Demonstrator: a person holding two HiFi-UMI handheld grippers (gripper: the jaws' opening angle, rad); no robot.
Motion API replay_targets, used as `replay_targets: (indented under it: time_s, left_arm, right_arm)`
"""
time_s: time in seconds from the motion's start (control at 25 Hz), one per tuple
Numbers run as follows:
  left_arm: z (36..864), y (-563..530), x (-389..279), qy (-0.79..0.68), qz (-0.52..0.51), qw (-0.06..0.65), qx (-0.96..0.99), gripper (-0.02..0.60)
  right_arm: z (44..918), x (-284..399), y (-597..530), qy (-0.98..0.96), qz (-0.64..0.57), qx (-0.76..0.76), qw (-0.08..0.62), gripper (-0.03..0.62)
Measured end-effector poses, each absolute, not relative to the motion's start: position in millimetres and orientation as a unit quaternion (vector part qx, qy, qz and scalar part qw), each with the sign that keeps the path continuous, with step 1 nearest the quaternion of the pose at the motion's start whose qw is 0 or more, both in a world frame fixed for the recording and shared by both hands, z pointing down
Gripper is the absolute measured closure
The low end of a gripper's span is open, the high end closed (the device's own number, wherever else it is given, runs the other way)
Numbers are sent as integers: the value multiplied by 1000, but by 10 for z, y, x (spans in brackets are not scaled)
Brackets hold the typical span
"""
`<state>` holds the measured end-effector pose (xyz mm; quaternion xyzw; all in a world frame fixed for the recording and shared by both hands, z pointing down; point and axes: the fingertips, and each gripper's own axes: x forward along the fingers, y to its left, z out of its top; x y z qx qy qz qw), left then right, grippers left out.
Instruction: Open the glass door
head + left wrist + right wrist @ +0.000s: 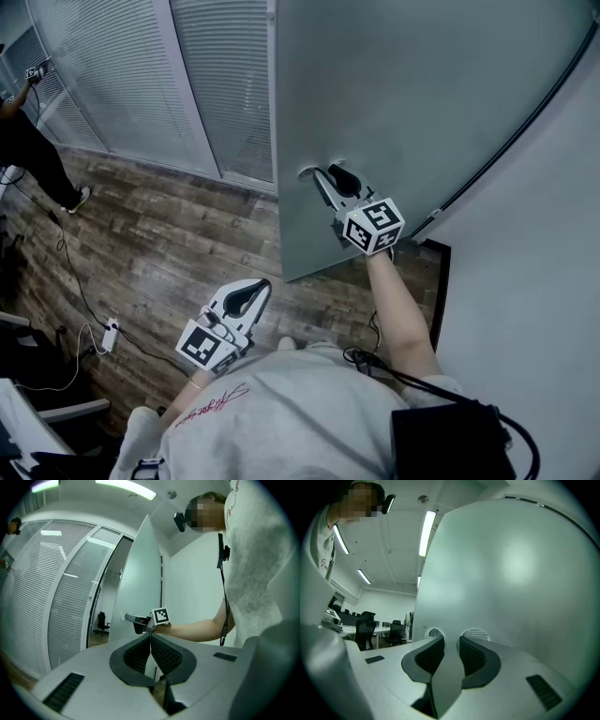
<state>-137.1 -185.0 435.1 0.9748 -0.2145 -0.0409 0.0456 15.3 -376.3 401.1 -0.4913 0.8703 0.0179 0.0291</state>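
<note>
The frosted glass door [422, 103] stands partly swung from its frame, its edge toward me. My right gripper [325, 178] reaches level to the door's metal lever handle [307, 172] and is shut on it. In the right gripper view the flat grey handle [447, 677] runs between the two pads, with the door [511, 573] filling the right side. The left gripper view shows the same grip on the handle [132, 618] from the side. My left gripper [261, 286] hangs low near my body over the floor, shut [150, 637] with nothing in it.
A glass partition with blinds [159, 84] runs left of the door. A white wall [544, 234] stands to the right. Cables and a power strip [110, 335] lie on the wood floor. Another person [33, 155] stands far left. Office chairs [365, 627] show beyond the door's edge.
</note>
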Motion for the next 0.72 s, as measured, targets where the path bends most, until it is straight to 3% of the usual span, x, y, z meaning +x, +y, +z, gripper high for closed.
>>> replay_targets:
  time_s: [0.72]
  left_arm:
    - [4223,-1350,-1011,-219,-34,29,975,563]
  right_arm:
    - [4008,123,-3108,891,17,-452,29,486]
